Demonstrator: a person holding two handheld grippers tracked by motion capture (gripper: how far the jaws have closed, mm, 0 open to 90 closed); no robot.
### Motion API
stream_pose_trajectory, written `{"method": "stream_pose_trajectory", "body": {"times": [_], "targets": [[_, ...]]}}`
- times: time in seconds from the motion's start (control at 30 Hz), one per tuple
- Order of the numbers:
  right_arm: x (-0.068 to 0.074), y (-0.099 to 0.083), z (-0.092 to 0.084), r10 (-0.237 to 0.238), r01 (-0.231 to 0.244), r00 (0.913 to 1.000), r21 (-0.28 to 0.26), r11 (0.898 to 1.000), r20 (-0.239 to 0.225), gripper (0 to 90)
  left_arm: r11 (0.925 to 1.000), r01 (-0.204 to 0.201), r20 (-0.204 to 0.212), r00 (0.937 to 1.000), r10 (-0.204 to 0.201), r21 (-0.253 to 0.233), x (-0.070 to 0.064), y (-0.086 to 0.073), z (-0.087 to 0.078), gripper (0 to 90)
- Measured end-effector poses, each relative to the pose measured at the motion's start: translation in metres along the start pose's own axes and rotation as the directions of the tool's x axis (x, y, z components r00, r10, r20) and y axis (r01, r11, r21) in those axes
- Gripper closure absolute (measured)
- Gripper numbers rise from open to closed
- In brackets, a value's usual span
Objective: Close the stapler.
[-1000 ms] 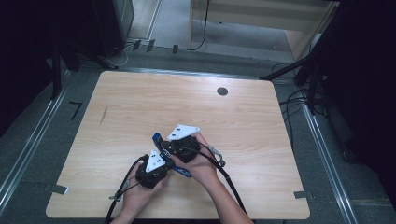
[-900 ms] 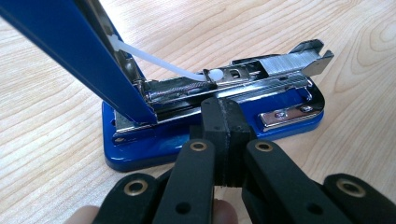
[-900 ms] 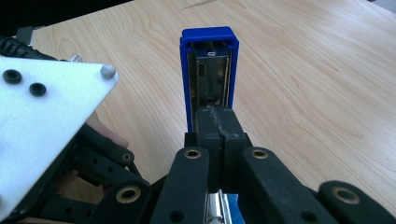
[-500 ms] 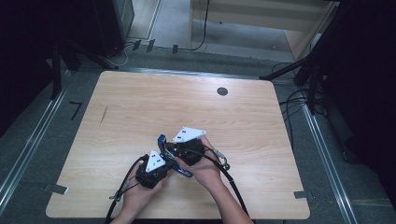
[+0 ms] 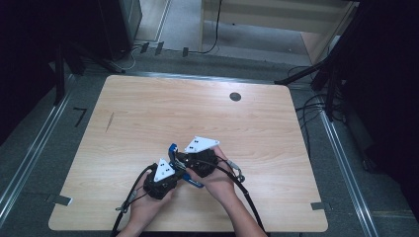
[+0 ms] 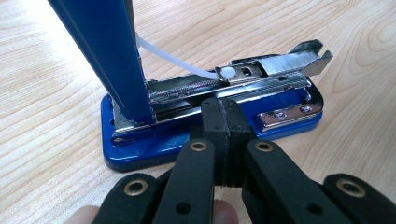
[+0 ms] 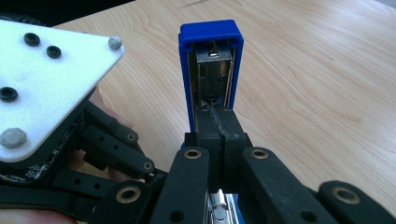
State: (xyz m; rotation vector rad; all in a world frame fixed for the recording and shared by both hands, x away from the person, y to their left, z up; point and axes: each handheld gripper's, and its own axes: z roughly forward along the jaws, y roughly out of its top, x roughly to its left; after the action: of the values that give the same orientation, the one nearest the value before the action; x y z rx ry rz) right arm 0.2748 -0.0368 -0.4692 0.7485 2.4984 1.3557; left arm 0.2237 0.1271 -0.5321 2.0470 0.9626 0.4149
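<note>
In the high view, a wooden table point(image 5: 148, 113) fills the middle of the frame. Low and just left of centre, two hands hold the left gripper point(image 5: 174, 167) and the right gripper point(image 5: 184, 159) close together over a blue stapler point(image 5: 193, 181), which lies on the wood between them. Each gripper carries a pale three-cornered plate. A dark round disc point(image 5: 235, 96) sits in the table's upper right part, well apart from the hands.

In the left gripper view, the stapler point(image 6: 210, 121) lies across the centre on the wood, its blue lid point(image 6: 107, 56) swung up at the upper left. The open metal tray point(image 6: 275, 65) runs toward the upper right, a white pusher knob point(image 6: 228, 72) sitting in it; whether staples lie inside cannot be told. The left gripper point(image 6: 224, 116) has its pads pressed together, their tips against the stapler's near side; whether they pinch any part cannot be told.

In the right gripper view, the raised lid point(image 7: 211, 70) stands at upper centre, showing its metal-lined hollow. The right gripper point(image 7: 218, 122) has its pads closed together at the lid's lower end, touching it. The left gripper's plate point(image 7: 46, 79) sits at the upper left.
</note>
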Motion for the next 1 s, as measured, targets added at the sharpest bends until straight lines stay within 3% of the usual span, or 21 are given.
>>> {"method": "stream_pose_trajectory", "body": {"times": [0.73,1.0], "targets": [[-0.007,0.010,-0.019,0.007,-0.006,0.9999,-0.027,1.000,0.013,90.0,1.0000,0.006,-0.003,1.0000,-0.006,0.001,0.001,0.000,0.000,90.0],[-0.010,0.023,-0.028,0.007,-0.005,0.9994,-0.057,0.998,0.032,90.0,1.0000,0.003,-0.006,1.0000,-0.003,0.000,0.001,0.000,0.000,90.0]]}}
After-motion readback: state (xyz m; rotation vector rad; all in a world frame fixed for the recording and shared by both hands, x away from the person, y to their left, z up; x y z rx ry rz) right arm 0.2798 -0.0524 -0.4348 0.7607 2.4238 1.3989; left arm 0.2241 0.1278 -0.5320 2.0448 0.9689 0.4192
